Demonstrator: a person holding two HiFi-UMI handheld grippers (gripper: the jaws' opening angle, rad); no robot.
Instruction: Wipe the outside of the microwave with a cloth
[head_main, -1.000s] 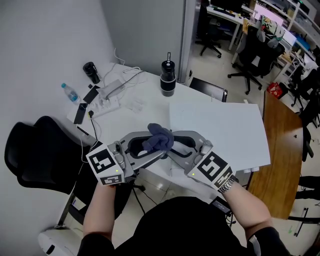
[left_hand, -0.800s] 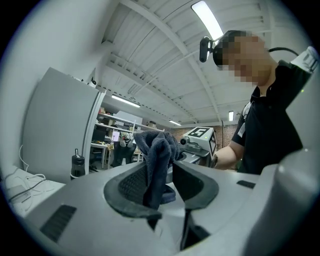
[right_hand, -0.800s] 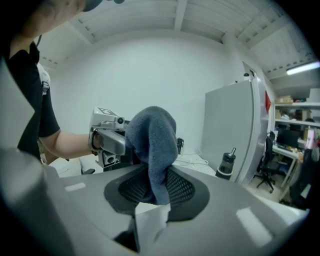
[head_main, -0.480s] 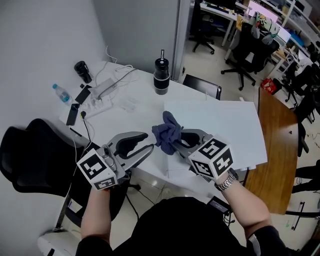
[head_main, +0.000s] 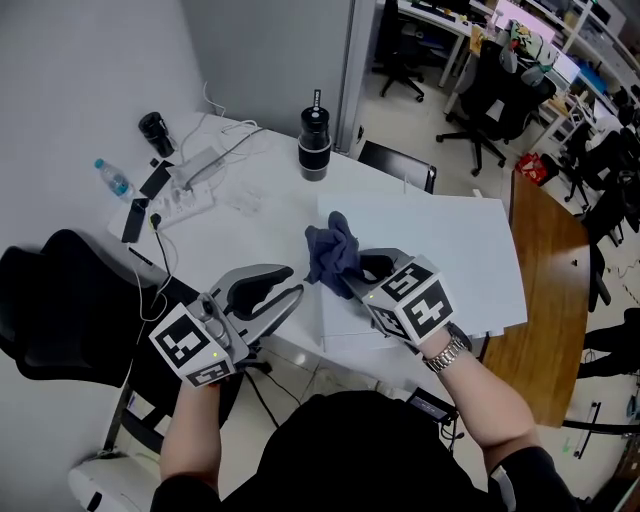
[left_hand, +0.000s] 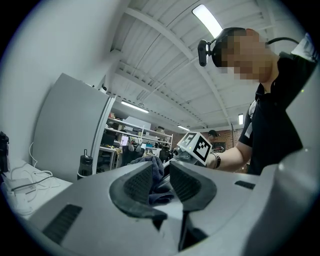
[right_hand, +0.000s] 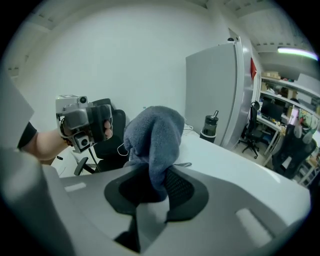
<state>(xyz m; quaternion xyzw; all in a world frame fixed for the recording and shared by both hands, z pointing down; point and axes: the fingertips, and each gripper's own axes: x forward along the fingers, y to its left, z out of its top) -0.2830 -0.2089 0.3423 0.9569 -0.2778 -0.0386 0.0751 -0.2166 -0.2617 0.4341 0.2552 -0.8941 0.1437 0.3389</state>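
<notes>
Grippers fill the near part of the head view, one in each of the person's hands, over the near edge of the white table (head_main: 250, 225). The left gripper (head_main: 295, 282) points level toward the right one with its jaws spread. They have just been closing somewhat, and nothing stands between them. In the left gripper view the ribbed pads (left_hand: 141, 181) stand apart. The cloth shows only through the gap, further off, with the right gripper's marker cube beside it.

The right gripper (head_main: 352, 278) tilts downward, with a watch (head_main: 447, 355) on the wrist behind it. Its jaws have just been closing, and they pinch the blue-grey cloth (head_main: 332, 252). In the right gripper view a fold of the cloth runs down between the two pads, and the rest bunches into a rounded heap above the tips. The cloth thus sits in the right gripper's grip, just beside the left gripper's tips, and I see no contact with them.

Under and beyond the cloth lies a white flat-topped slab (head_main: 440, 250); whether the cloth touches it I cannot tell. Further back on the table are a black flask (head_main: 314, 143), a power strip (head_main: 190, 185) with white cables, and a small water bottle (head_main: 110, 178). A black chair (head_main: 60, 300) stands at the left and a wooden desk (head_main: 540, 270) at the right. Office chairs (head_main: 495, 110) are furthest away.
</notes>
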